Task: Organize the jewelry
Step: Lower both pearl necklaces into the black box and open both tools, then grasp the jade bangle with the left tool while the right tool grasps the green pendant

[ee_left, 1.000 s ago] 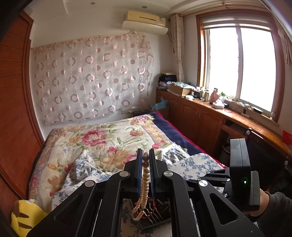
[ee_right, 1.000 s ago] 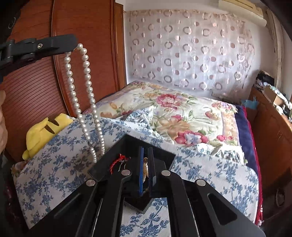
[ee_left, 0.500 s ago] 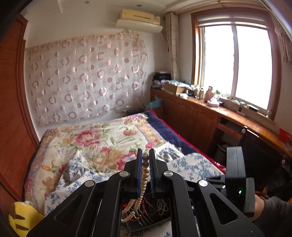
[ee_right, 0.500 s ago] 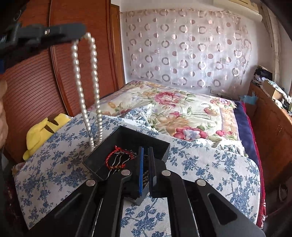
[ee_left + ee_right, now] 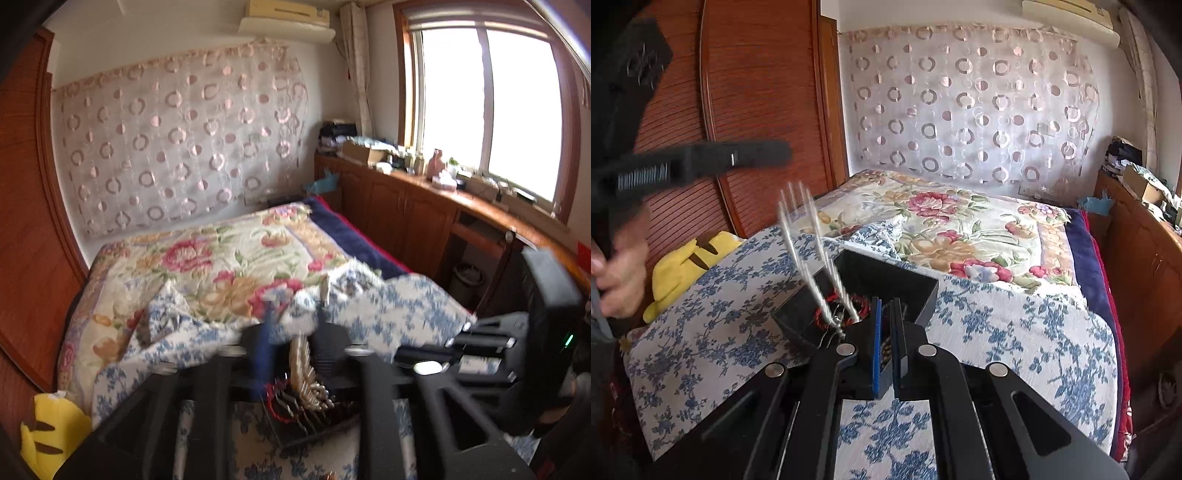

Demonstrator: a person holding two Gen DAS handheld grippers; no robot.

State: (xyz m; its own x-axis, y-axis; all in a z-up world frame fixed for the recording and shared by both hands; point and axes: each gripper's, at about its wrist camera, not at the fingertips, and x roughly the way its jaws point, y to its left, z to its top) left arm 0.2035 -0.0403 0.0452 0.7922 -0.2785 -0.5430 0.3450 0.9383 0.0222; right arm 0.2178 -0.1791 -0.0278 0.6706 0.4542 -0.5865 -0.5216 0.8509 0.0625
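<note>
A pearl necklace [image 5: 812, 258] falls as a blurred streak into a black jewelry tray [image 5: 916, 291] on the blue-flowered cloth; it also shows in the left wrist view [image 5: 304, 373], loose between the parted fingers. My left gripper [image 5: 291, 332] is open above the tray [image 5: 310, 424], blurred by motion; it shows in the right wrist view [image 5: 701, 162] at upper left. A red cord bracelet [image 5: 827, 317] lies in the tray. My right gripper [image 5: 886, 347] is shut at the tray's near edge, with nothing seen between its fingers.
The tray sits on a bed with a blue-flowered cloth [image 5: 1015, 332] over a floral quilt [image 5: 960, 229]. A yellow plush toy [image 5: 687, 258] lies at the left by the wooden headboard. Wooden cabinets [image 5: 406, 218] run under the window at the right.
My left gripper has opened and let go of the pearl necklace, which drops into the tray. The left gripper has also moved down. The right gripper has stayed shut by the tray.
</note>
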